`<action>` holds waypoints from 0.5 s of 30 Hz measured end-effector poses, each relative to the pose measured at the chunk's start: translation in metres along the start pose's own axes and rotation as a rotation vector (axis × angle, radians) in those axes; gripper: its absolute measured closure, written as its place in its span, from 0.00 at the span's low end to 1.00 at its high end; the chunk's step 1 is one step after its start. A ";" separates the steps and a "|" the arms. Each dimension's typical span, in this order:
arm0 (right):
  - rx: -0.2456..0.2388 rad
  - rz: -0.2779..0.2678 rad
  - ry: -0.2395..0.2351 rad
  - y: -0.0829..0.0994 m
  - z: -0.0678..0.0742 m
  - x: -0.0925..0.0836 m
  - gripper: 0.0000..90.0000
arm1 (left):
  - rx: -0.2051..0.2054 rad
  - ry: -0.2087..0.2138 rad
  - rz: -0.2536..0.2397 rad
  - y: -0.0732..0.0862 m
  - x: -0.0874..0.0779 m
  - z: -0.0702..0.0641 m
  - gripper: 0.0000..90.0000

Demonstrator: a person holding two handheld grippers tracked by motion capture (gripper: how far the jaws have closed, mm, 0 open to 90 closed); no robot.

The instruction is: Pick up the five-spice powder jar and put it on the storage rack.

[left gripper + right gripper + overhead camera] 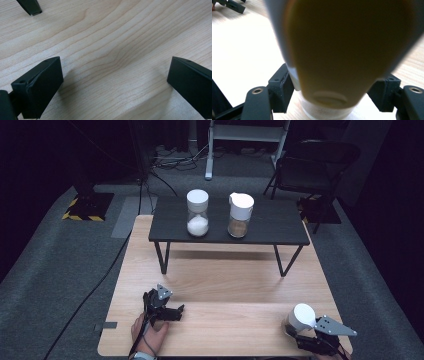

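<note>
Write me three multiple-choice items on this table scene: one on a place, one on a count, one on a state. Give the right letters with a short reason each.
1. Where does the jar with white grains stand?
A. on the dark raised shelf
B. on the floor
C. in the left tongs

2. How many white-capped jars are in the high view?
A. one
B. two
C. three

3. What state are the left tongs in?
A. shut on a jar
B. open over bare wood
C. shut on a cable

Key: 1 A, it stands on the shelf beside the jar with brown contents. 2 C, two stand on the shelf and a third jar sits in the right tongs, gripped at its sides in the right gripper view. 3 B, the left gripper view has the jaws wide apart with nothing between them but the wooden table.
</note>
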State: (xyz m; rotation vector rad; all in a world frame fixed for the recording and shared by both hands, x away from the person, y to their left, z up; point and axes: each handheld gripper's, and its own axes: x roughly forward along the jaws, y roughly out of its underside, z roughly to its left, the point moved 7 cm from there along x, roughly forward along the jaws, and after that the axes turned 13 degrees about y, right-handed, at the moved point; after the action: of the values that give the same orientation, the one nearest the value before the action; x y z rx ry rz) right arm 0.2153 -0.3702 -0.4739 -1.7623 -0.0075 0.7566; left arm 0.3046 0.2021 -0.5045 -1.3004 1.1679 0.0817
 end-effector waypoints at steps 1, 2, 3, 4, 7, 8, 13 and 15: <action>0.003 -0.001 -0.005 -0.003 0.000 0.001 0.33 | 0.000 0.000 0.000 0.000 0.000 0.000 0.00; 0.006 -0.001 -0.010 -0.007 -0.001 0.001 0.33 | 0.000 0.000 0.000 0.000 0.000 0.000 0.00; 0.005 -0.002 -0.011 -0.011 -0.001 0.001 0.34 | 0.001 0.001 -0.001 0.000 0.000 0.000 0.00; 0.004 -0.006 -0.013 -0.015 -0.002 0.002 0.33 | 0.000 0.000 0.000 0.000 0.000 0.000 0.00; 0.003 -0.014 -0.016 -0.027 -0.004 0.002 0.33 | -0.001 0.000 0.001 0.000 0.000 0.000 0.00; 0.005 -0.016 -0.015 -0.030 -0.004 0.001 0.33 | -0.001 0.000 0.000 0.000 0.000 0.000 0.00; 0.010 -0.017 -0.012 -0.047 -0.010 0.002 0.33 | -0.001 0.000 0.000 0.000 0.000 0.000 0.00; 0.004 -0.021 -0.011 -0.054 -0.011 0.002 0.33 | -0.001 0.000 0.000 0.000 0.000 0.000 0.00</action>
State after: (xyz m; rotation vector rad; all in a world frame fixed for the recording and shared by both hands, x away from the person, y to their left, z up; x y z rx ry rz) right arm 0.2424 -0.3608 -0.4264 -1.7518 -0.0318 0.7511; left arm 0.3045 0.2021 -0.5045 -1.3011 1.1685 0.0826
